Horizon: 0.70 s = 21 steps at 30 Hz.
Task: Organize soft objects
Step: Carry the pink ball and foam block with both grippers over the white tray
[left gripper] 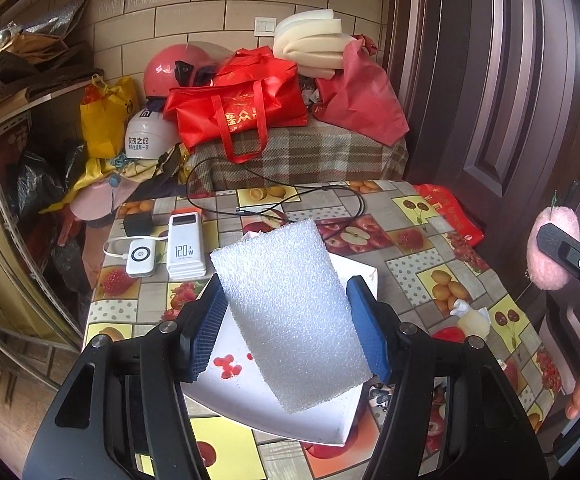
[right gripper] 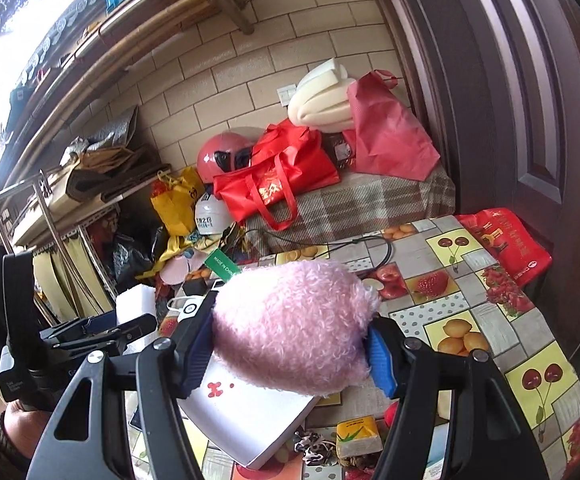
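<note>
My left gripper (left gripper: 286, 324) is shut on a white foam sheet (left gripper: 290, 312) and holds it upright above a white square tray (left gripper: 246, 392) with a red cherry print. My right gripper (right gripper: 290, 344) is shut on a pink fluffy plush toy (right gripper: 290, 328) with a green tag, held above the same tray (right gripper: 250, 416). In the left wrist view the plush (left gripper: 549, 256) and the right gripper show at the far right. In the right wrist view the foam sheet (right gripper: 136, 302) and the left gripper show at the left.
The table (left gripper: 429, 248) has a fruit-print cloth. On it lie a white power bank (left gripper: 186, 246), a small white device (left gripper: 142, 257), a black cable (left gripper: 329, 200), a yellow tissue pack (right gripper: 357, 436) and a hair scrunchie (right gripper: 313, 450). Behind are red bags (left gripper: 238, 108), helmets (left gripper: 170, 72) and foam.
</note>
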{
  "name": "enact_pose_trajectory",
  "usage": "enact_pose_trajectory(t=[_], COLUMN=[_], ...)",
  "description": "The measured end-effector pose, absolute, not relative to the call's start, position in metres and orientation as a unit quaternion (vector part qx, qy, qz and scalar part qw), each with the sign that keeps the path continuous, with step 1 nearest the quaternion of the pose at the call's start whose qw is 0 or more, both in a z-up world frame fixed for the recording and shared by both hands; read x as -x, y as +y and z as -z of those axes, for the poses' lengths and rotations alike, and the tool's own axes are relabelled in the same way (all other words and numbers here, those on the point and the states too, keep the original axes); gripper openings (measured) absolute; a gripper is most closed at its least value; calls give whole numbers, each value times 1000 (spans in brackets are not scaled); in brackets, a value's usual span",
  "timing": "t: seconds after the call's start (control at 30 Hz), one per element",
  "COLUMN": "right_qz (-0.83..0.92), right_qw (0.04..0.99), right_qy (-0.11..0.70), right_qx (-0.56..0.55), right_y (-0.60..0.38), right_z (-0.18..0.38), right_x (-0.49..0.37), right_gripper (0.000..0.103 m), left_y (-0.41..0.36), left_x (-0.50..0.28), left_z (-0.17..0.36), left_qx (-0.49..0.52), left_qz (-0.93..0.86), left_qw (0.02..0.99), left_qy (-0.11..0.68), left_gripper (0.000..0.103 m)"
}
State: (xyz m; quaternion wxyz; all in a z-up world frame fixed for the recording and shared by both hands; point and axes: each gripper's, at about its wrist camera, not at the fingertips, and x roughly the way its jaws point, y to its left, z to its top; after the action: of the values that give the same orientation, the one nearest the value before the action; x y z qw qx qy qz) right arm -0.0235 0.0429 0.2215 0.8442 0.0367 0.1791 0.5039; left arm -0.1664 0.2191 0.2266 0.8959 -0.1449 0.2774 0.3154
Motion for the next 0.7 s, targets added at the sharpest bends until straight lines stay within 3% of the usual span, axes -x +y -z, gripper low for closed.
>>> enact_pose_trajectory(t=[0.43,0.7], right_qz=[-521,-523], right_qw=[821,802], right_qy=[232,289], right_qx=[6,31], right_y=[108,147], right_z=[-199,-161], right_x=[10,-2], right_gripper=[67,67], left_y=[246,269], left_x=[159,142], left_z=[-197,-151], left_qx=[168,179], left_qz=[-328,-334], left_qw=[878,855], left_qy=[305,354], left_gripper=[61,61])
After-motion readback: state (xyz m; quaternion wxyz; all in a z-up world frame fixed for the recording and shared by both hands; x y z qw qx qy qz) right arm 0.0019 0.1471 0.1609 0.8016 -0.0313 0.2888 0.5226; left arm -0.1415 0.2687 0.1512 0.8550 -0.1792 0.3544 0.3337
